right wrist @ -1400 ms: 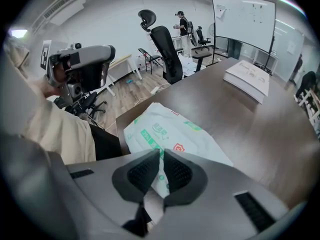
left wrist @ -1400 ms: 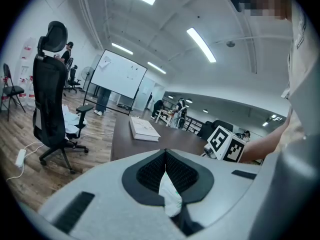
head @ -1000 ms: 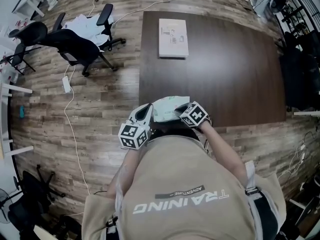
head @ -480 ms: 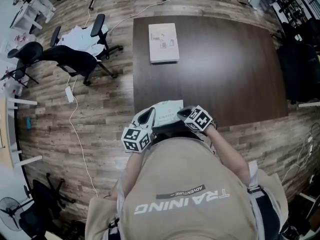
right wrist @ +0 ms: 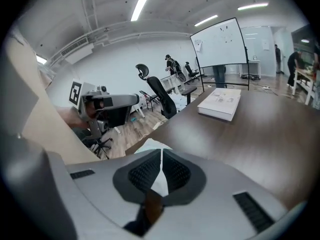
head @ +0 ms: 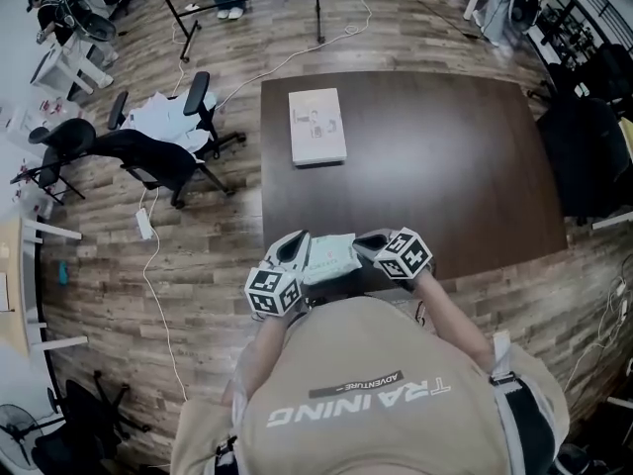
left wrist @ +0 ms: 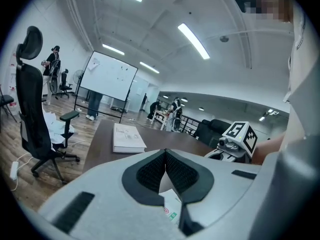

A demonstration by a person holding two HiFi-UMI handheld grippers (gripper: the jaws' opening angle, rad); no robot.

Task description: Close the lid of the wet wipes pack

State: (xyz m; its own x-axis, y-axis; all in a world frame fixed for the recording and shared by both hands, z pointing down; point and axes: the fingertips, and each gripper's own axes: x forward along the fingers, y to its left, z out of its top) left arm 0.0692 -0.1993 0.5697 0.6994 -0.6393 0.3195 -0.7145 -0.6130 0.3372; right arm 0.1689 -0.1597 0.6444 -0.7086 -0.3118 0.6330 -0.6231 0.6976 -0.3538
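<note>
**A:** From above, what has changed in the last second?

**B:** Very little in your grip. Your left claw [head: 295,250] and right claw [head: 368,245] still sit on either side of the wipes pack [head: 331,255], at the near edge of the desk [head: 445,166]. Your head has tipped up, so more floor now shows beyond the far edge. I'd judge the closing isn't settled yet (the lid can't be made out from up here).

**A:** And the left gripper view?

**B:** Your jaws are narrow, with the tips together, pinching the printed edge of the pack [left wrist: 170,204]. A flat white box [left wrist: 127,138] lies shut near the desk's far left corner.

**A:** The right gripper view?

**B:** Much the same. The jaws are drawn close on a white sliver of the pack [right wrist: 159,181], and the rest of it pokes out just past them.

**A:** Is anything coming out of the pack?

**B:** No wipe shows sticking out. No view tells me whether the lid stands up or lies flat, so check it before you let go.
</note>
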